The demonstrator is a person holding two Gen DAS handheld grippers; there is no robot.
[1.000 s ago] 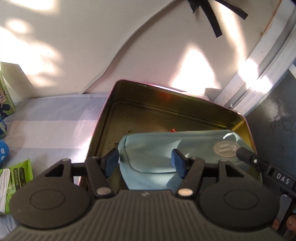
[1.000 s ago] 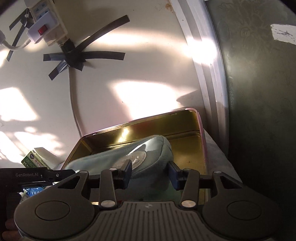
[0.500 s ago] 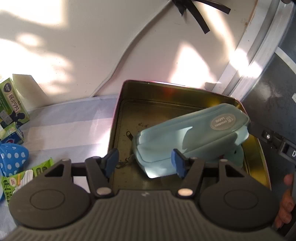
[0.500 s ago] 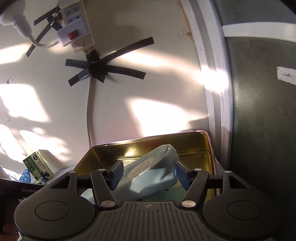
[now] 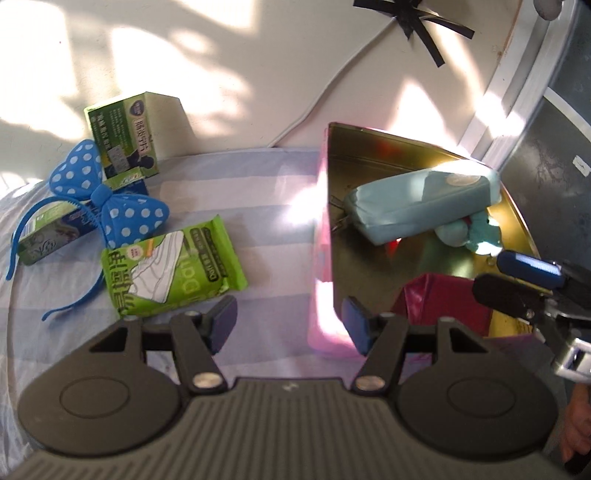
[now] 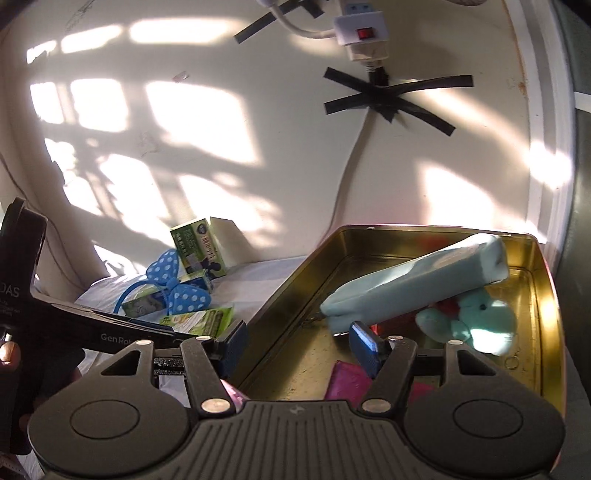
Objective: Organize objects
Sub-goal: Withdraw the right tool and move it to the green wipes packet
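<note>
Both of our grippers stand parted and hold nothing. Our left gripper point(image 5: 288, 325) hovers with its blue pads over the striped cloth point(image 5: 258, 184) and the near left corner of the gold tin point(image 5: 517, 221), whose outside wall shows pink. Our right gripper point(image 6: 295, 343) straddles the tin's left wall point(image 6: 280, 295): one pad hangs outside it, the other over the tin's floor, just below the near end of the pale blue pencil case point(image 6: 406, 288), apart from it as far as we can tell.

We take the tin as our landmark. Inside it the pencil case point(image 5: 421, 199) lies slantwise, its far end propped up near the back right corner and its near end low toward the left wall. Under its raised end sits a small teal plush toy point(image 6: 476, 321), touching it. Nearer us on the tin's floor lies a magenta packet point(image 5: 439, 302).

Left of the tin, on the cloth, lies a green wipes pack point(image 5: 170, 269). Beyond that pack, farther from the tin, a blue polka-dot bow headband point(image 5: 107, 192) rests across a small green-and-blue box point(image 5: 44, 236), and a green carton point(image 5: 125, 136) stands upright against the wall.

Above the tin, black tape strips point(image 6: 388, 99) cross over a white cable on the wall, below a power strip point(image 6: 364, 35).
</note>
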